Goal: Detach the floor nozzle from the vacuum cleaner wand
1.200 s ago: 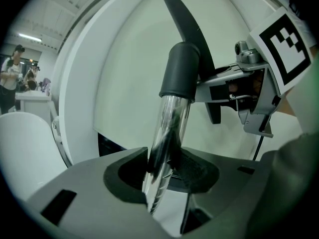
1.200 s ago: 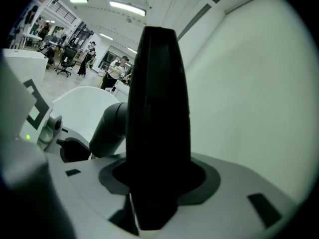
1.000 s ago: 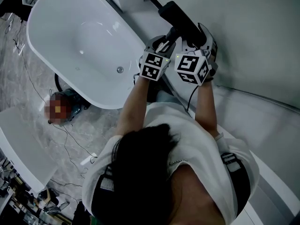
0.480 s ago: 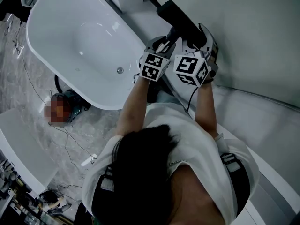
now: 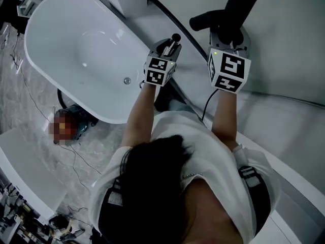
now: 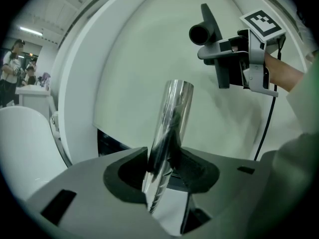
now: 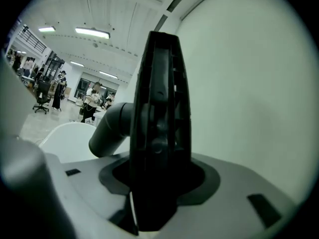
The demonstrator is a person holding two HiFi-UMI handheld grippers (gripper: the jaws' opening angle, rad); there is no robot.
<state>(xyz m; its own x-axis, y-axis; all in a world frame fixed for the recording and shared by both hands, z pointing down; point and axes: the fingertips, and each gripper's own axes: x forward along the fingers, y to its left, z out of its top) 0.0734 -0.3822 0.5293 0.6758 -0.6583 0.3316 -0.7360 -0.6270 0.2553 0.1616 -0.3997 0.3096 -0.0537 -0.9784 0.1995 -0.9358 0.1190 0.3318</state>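
nozzle [image 5: 238,4] off the wand [image 6: 169,128] now: a second ago the two looked joined as one piece; the right tongs [image 5: 229,34], clamped on its black body, have lifted it up and far-right, well apart. detaching looks done. its long axis stands near upright, neck pointing left toward the bathtub [image 5: 101,90]. left tongs [image 5: 169,46] grip the chrome wand, tilted.

wand [image 6: 172,118]: mirror-bright smooth metal, between left jaws | floor nozzle [image 7: 159,133]: matt black ribbed plastic, smooth grey neck, between right jaws
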